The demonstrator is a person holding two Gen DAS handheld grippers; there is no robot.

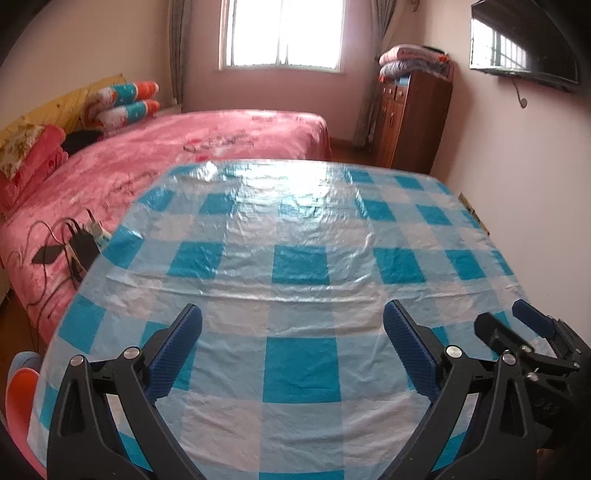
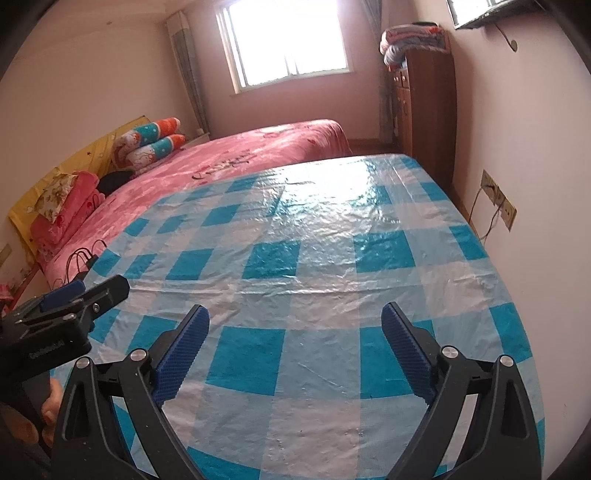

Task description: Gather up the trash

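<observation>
Blue-checked plastic tablecloth [image 1: 295, 258] lay bare under the left gripper [image 1: 291, 343], its jaws spread wide and empty — the right-wrist view showed the right gripper [image 2: 295, 343] equally agape — with no trash visible from nine to three o'clock, so neither was nearer.

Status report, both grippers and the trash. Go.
Left gripper open, empty. Right gripper open, empty. No trash visible on blue-and-white checked plastic tablecloth. Nothing in the way.

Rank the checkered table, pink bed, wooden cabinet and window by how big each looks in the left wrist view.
1. Checkered table, though it is nearest the camera.
2. Pink bed.
3. Window and wooden cabinet look about alike; unranked.
</observation>
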